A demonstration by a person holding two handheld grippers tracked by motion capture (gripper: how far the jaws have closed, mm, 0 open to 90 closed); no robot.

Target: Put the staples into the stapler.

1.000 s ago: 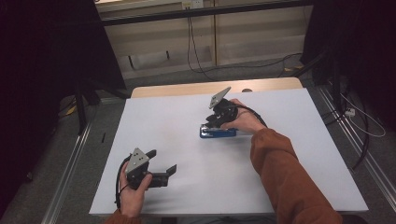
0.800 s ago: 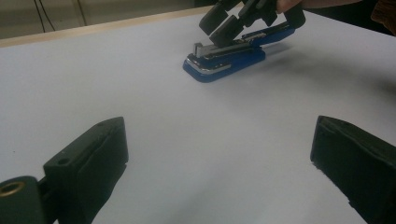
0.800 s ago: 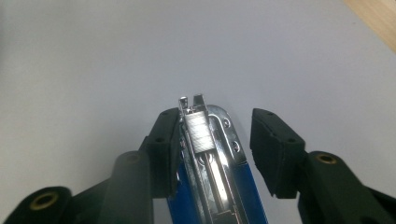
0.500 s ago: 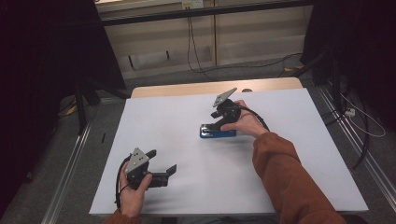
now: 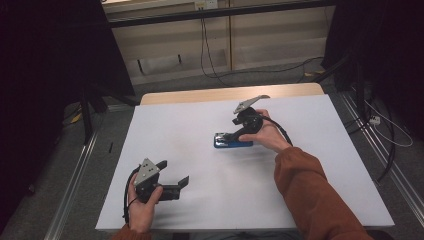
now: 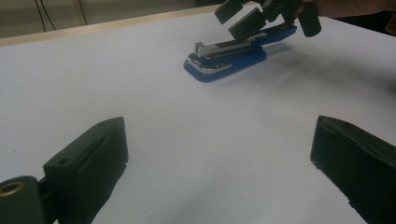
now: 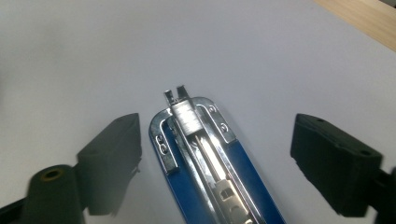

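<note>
Your right claw, just opened wide, straddles the blue stapler along its long axis, gripping nothing; left claw open, well apart.

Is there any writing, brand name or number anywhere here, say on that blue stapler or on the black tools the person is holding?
None can be read.
Blue stapler: bare blue plastic and shiny metal, no lettering in any view.
Right gripper and left gripper: plain black jaws, no marks.
White table: blank.
Small fitting on the far wall: too small and blurred to tell whether it carries text.
</note>
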